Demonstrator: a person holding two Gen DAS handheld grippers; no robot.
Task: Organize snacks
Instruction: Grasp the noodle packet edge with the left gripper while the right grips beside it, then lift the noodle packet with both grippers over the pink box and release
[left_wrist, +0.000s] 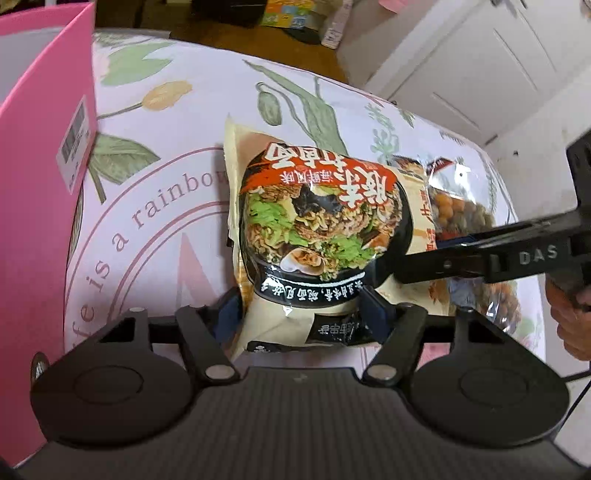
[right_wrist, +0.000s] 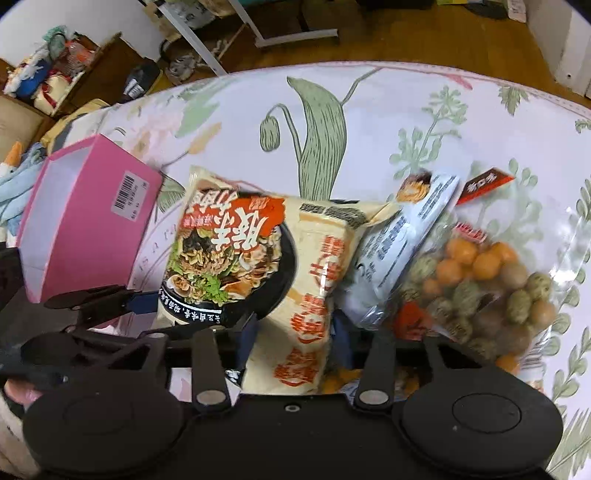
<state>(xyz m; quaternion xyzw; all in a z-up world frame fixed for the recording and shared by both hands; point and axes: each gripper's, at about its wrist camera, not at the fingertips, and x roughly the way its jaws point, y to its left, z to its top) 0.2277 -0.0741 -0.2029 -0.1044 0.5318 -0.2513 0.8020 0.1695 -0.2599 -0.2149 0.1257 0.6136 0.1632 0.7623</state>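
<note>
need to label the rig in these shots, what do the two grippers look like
Both the left gripper and right gripper are matte black, with two round discs, silver pivot pins on angled link arms, and blue finger pads. White "DAS" lettering marks the right one's side.

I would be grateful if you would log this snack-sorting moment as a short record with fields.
surface: floral tablecloth
container: pink box, open, left of the snacks
main item: noodle pack, picture side up
left gripper: jaws closed on the pack's near edge
right gripper: jaws flank the pack's beige side; grip unclear
other snacks: white packet leaning on a clear bag of coloured balls, right of the pack
</note>
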